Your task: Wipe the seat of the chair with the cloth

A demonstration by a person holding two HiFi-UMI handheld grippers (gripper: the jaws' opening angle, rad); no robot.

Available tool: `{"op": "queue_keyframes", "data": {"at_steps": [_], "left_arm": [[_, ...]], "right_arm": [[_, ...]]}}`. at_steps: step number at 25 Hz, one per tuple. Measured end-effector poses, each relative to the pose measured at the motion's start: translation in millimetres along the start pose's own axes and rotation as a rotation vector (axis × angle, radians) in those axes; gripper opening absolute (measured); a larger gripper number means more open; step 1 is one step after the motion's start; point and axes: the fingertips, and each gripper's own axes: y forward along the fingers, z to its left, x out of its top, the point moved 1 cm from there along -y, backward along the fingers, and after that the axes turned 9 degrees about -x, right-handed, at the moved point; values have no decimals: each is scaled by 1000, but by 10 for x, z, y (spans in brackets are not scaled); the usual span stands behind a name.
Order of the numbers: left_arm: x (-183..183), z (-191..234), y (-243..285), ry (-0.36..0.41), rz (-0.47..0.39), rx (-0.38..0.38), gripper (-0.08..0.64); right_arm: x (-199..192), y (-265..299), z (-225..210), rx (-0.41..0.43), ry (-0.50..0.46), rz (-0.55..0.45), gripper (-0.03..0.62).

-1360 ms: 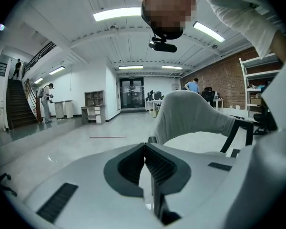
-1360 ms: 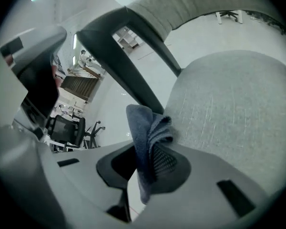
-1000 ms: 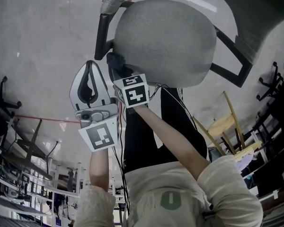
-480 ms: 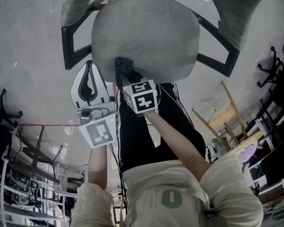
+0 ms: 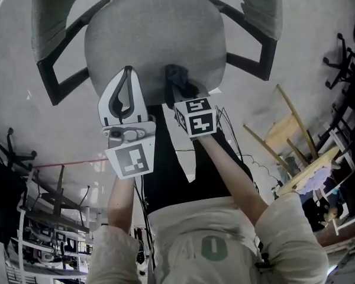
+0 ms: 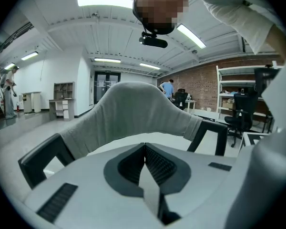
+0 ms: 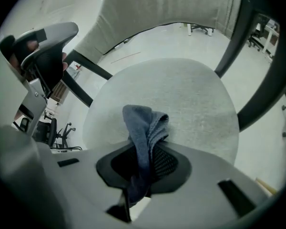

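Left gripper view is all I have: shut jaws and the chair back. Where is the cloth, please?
Observer: The right gripper holds the cloth, pinched between its jaws.
Operator: Is it over the seat?
Observer: Yes, its bunched end is at the near part of the seat; contact I cannot confirm.
Operator: And my left gripper?
Observer: The head view shows the left gripper above the seat's front edge, beside the right one.

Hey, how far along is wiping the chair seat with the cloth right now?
Done: the cloth is already picked up, pinched in the right hand-held gripper. In hand: it is over the front edge of the chair seat; contact can't be confirmed. Left: most of the seat lies beyond the cloth, so the wiping probably remains. The left hand-held gripper is shut and empty.
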Motion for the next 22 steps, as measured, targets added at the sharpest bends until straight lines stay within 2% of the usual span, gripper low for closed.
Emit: {"op": "queue_keyframes", "data": {"at_steps": [7, 12, 22], "left_arm": [[-20, -212, 212, 23, 34, -38, 15], [-6, -337, 373, 32, 37, -58, 15], [-20, -610, 547, 33, 50, -93, 15]], "right_arm": [[-53, -87, -506, -24, 47, -4, 58], [-63, -145, -740, -44, -8, -21, 60], [-152, -269, -1205, -101, -12, -32, 58]]}}
